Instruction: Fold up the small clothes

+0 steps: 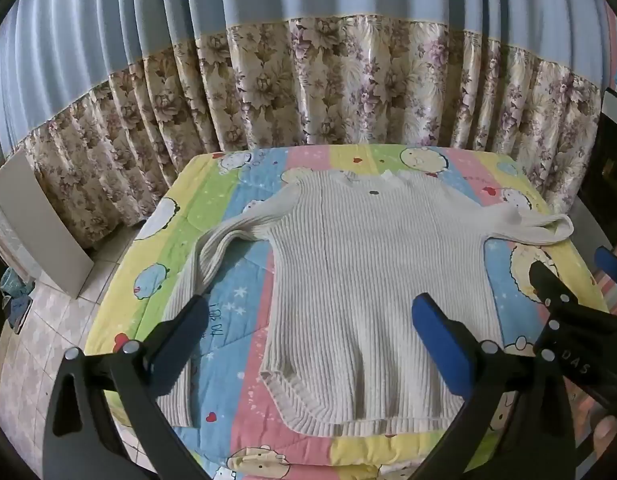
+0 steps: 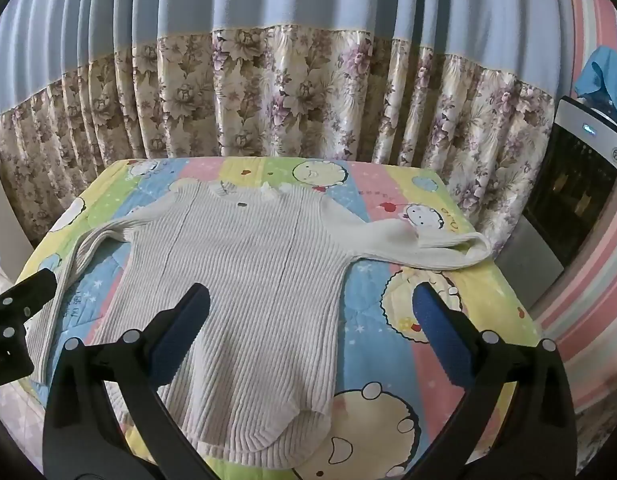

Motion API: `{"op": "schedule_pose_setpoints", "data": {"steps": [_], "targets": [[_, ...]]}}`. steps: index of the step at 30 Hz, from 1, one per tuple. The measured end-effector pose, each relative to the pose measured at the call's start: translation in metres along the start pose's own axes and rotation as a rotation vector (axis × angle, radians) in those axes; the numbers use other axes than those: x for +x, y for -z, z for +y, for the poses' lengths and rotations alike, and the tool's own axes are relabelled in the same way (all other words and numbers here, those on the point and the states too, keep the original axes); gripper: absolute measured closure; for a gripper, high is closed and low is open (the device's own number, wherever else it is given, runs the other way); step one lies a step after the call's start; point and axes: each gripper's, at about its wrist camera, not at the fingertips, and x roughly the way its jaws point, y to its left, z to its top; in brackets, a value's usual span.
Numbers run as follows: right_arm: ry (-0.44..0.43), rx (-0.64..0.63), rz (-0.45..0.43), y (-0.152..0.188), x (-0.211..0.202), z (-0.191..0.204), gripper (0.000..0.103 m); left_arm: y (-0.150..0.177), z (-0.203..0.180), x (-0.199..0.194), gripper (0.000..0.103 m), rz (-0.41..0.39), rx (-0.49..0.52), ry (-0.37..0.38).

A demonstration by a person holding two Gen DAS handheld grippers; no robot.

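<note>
**Q:** Curtains (image 1: 308, 80) fill the background, plain blue above and floral below. What lies before them?

**A:** A counter draped with a striped cartoon-print quilt (image 1: 156, 240). On it a cream ribbed sweater (image 1: 368, 280) lies spread flat, neckline toward the curtains and hem toward the cameras. One sleeve (image 1: 212, 256) bends down along the quilt's left side; the other sleeve (image 2: 436, 248) stretches out to the right edge, its cuff doubled back.

**Q:** How do the tools stand?

**A:** The left tool (image 1: 308, 316) is spread wide with nothing gripped; its blue-padded fingers (image 1: 436, 328) hang above the sweater's lower left part and the adjoining sleeve. The right tool (image 2: 308, 308) is equally wide and empty-handed, one finger over the sweater's body, the other over bare quilt. Each appears to be clear of the fabric, though the fisheye view leaves the gap uncertain.

**Q:** Anything else?

**A:** A dark appliance (image 2: 576, 188) stands at right, tiled floor (image 1: 48, 320) at left.
</note>
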Motion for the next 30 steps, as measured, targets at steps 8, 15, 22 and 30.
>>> {"op": "schedule_pose_setpoints", "data": {"steps": [8,15,22,30], "targets": [[0.0,-0.001,0.002,-0.0002,0.0005,-0.0004,0.003,-0.0014,-0.0013,0.0012,0.001,0.006,0.007,-0.009],[0.001,-0.003,0.002,-0.0004,0.0004,0.0001,0.003,-0.0012,-0.0016,0.0014,0.001,0.005,0.01,-0.009],[0.002,-0.005,0.004,-0.0011,0.0008,0.0011,0.003,-0.004,-0.0011,0.0017,0.001,0.002,0.009,-0.007],[0.003,-0.006,0.004,-0.0013,0.0003,0.0016,0.003,-0.0037,-0.0001,0.0013,0.001,0.006,0.009,-0.005]]}}
